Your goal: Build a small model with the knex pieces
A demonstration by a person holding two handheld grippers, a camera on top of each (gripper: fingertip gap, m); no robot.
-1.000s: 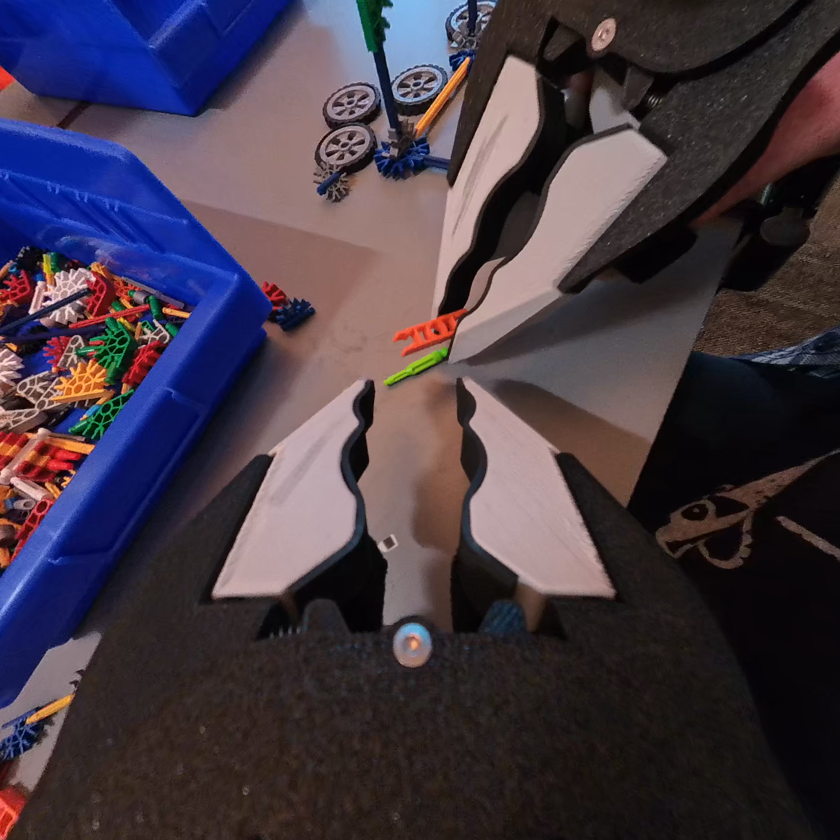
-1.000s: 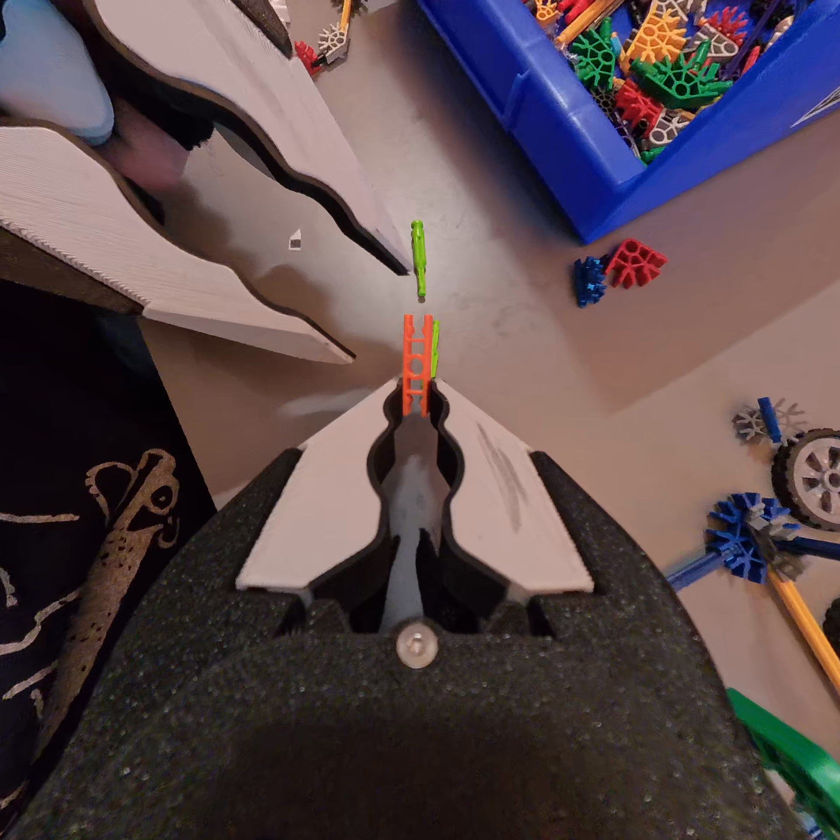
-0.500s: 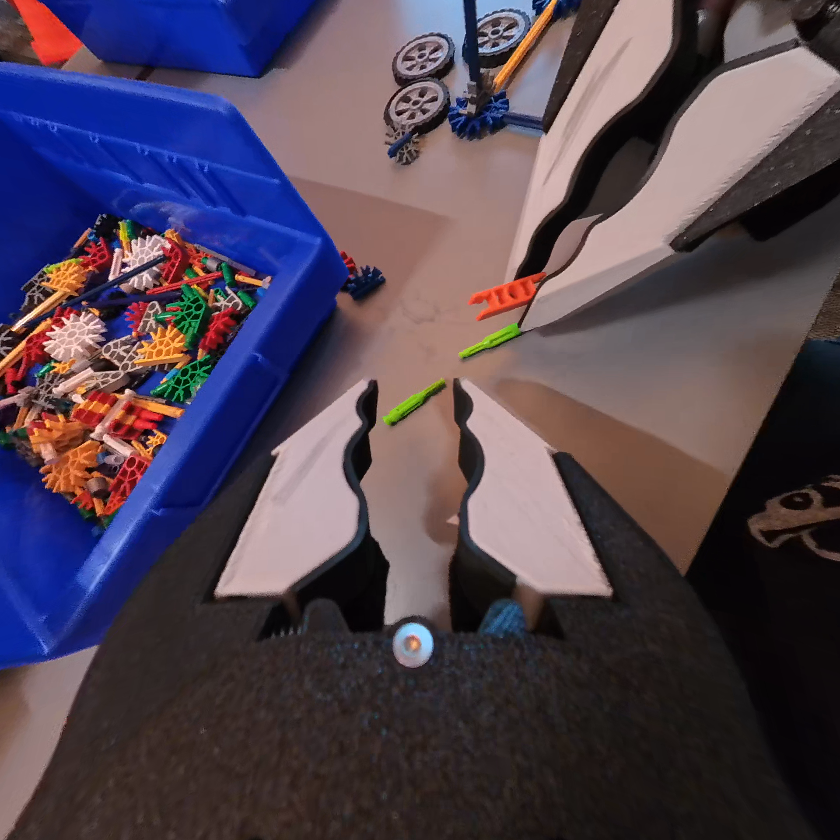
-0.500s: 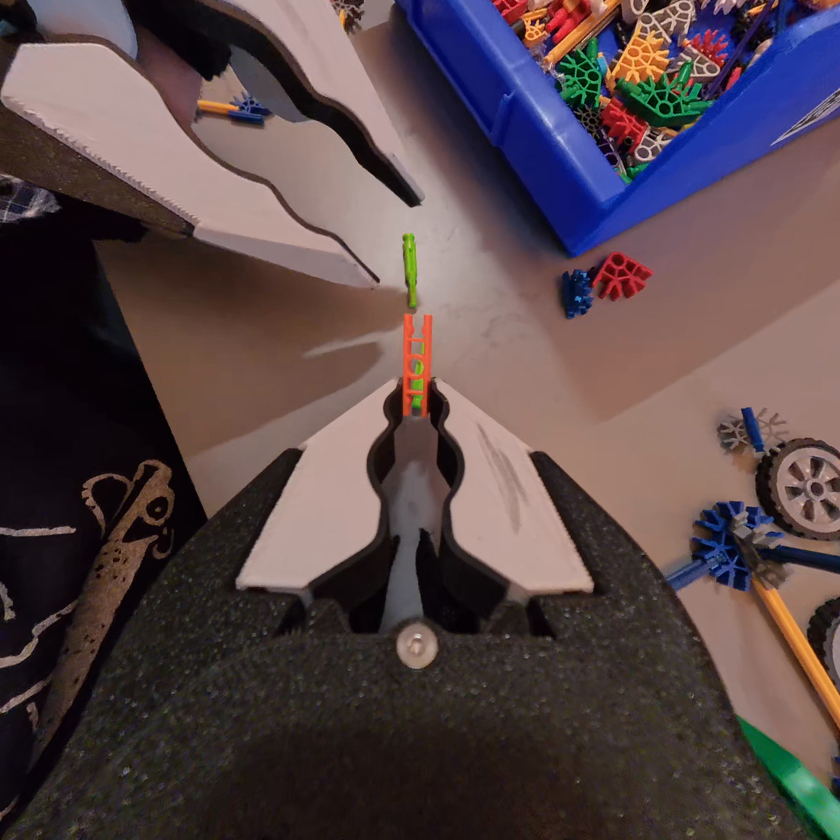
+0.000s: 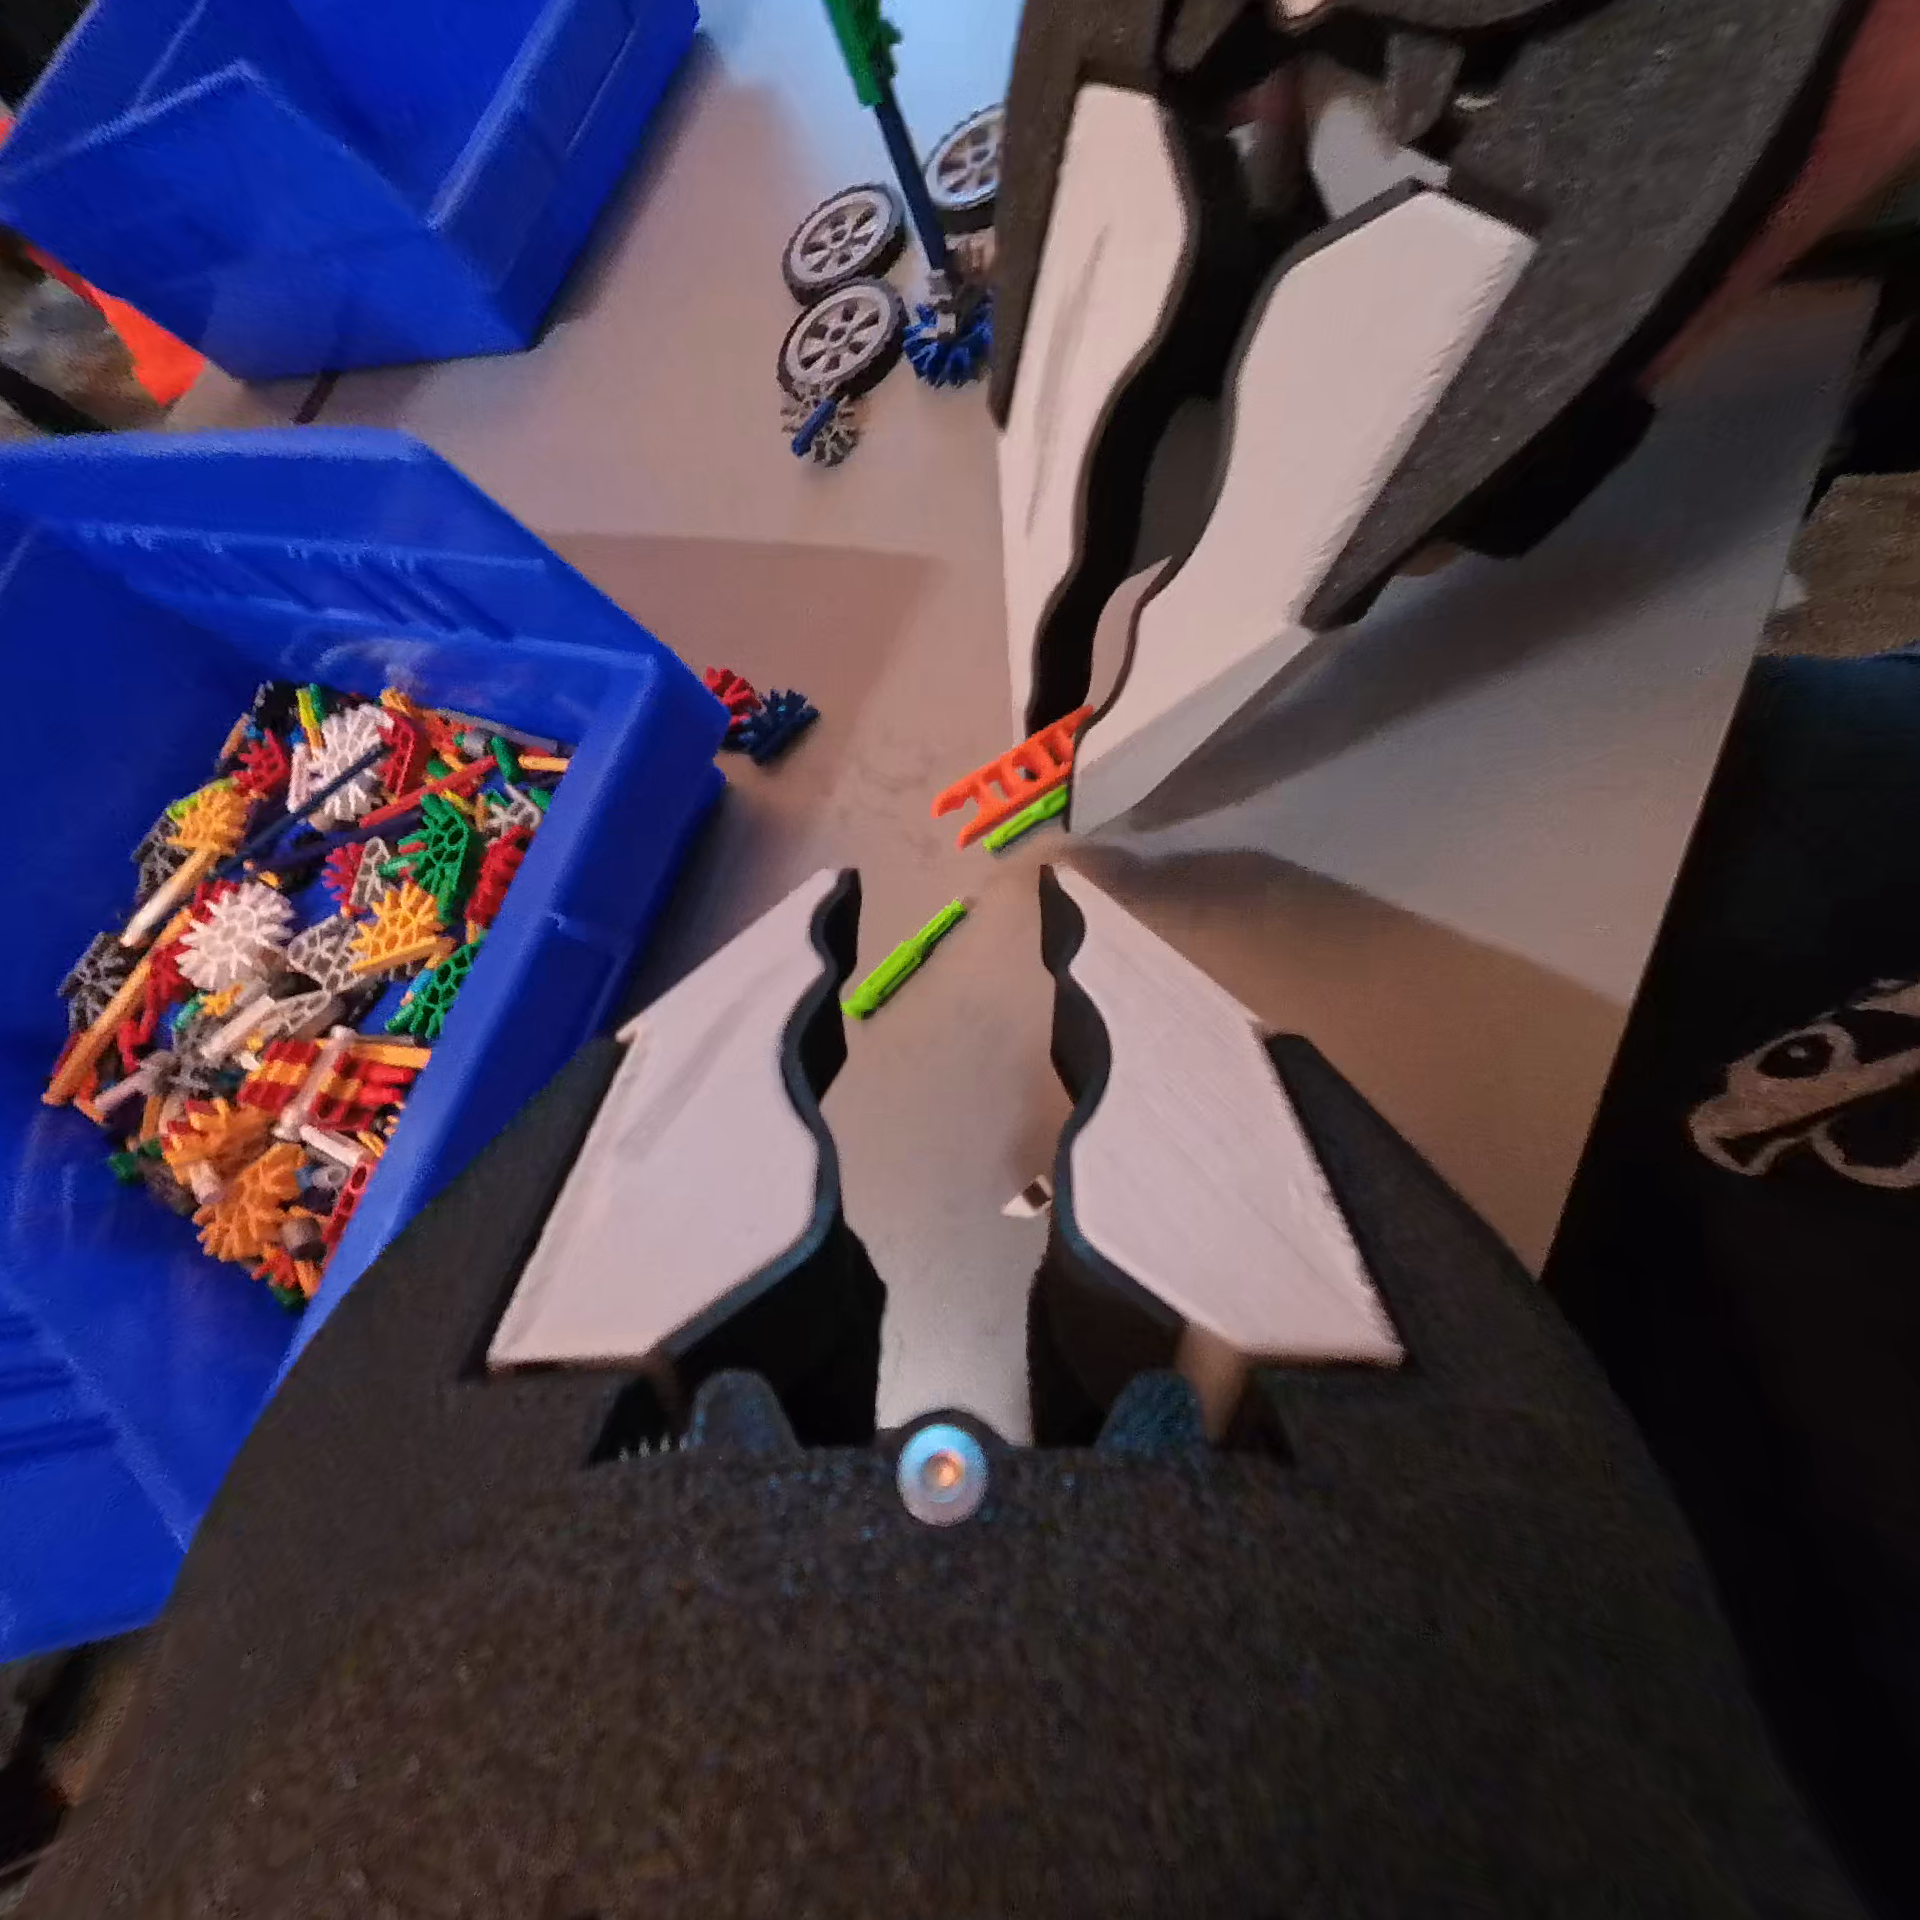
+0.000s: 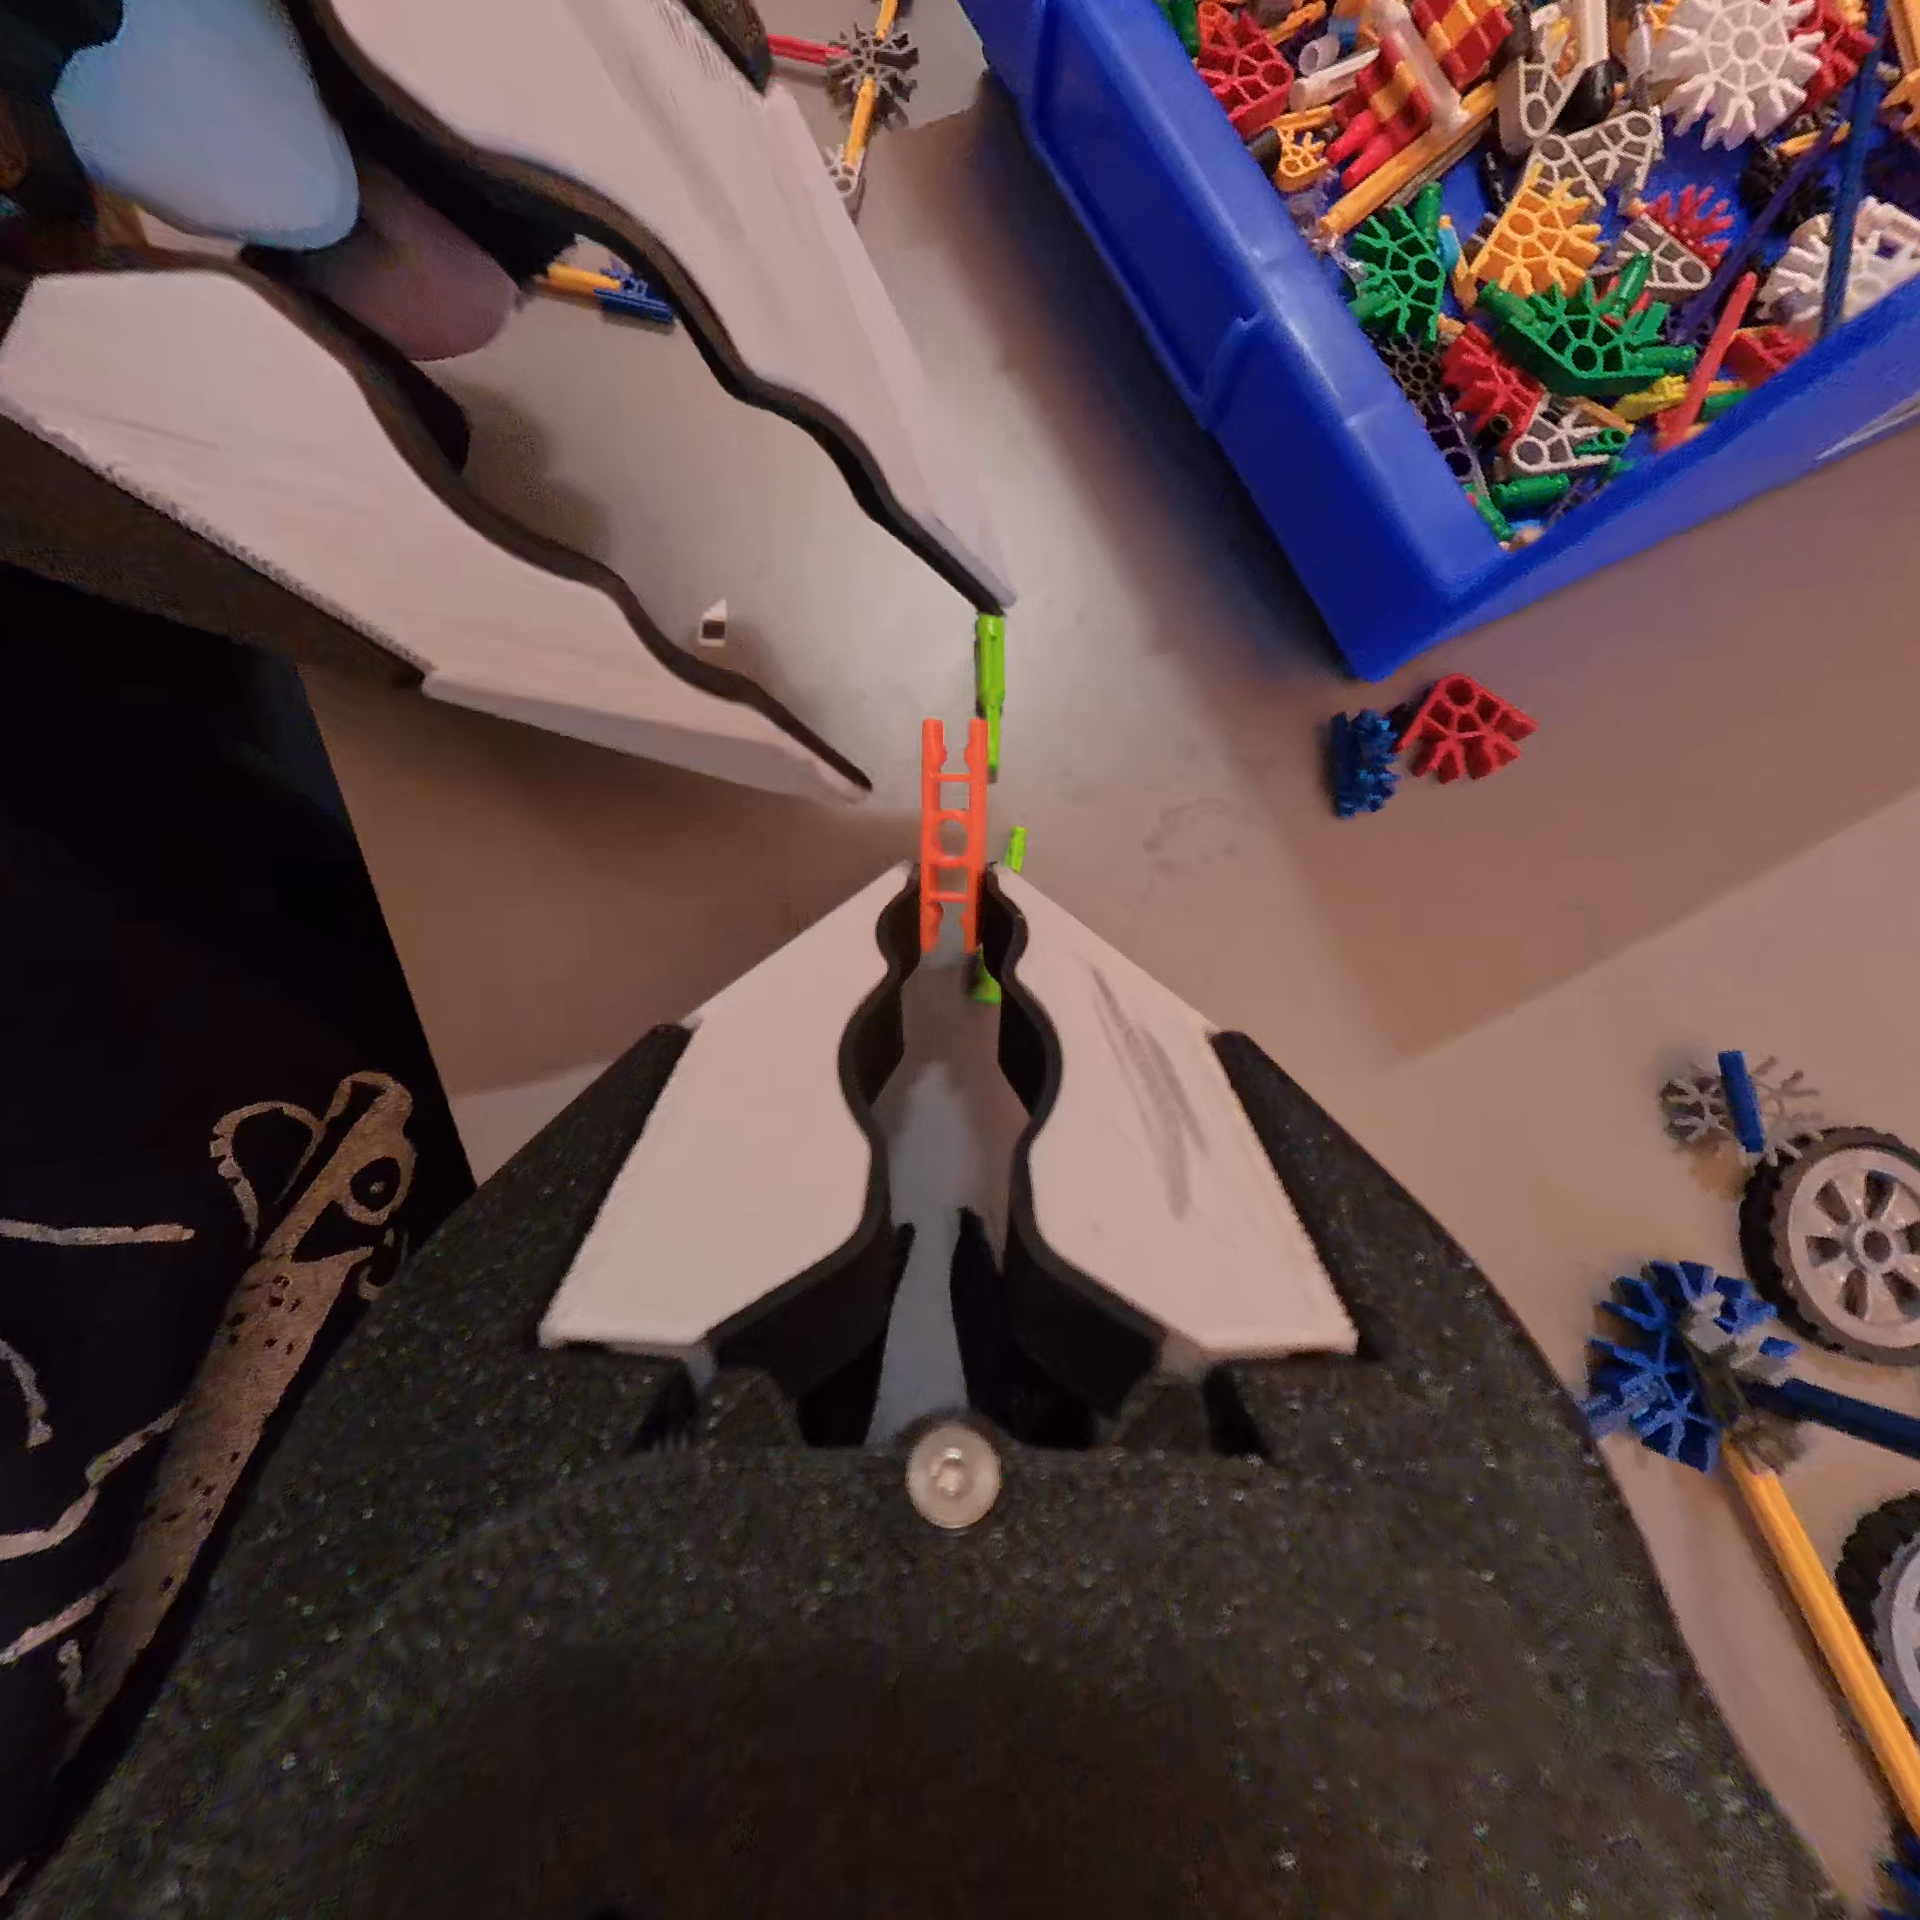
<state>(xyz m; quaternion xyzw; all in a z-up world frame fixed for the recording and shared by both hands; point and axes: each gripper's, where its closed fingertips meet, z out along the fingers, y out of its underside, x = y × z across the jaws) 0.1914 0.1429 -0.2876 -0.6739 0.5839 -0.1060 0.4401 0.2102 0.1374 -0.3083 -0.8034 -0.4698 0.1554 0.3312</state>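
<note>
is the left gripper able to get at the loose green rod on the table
Probably yes. The left gripper is open, and the green rod lies bare on the table just by its fingertips; the right gripper sits close beyond.

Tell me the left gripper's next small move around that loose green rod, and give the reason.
Probably ease the left gripper forward and down, then close on the loose green rod. The jaws stand open with that rod lying on the table just past the left fingertip, not between the fingers. The right gripper is shut on the orange connector, with a second green rod beside it.
</note>
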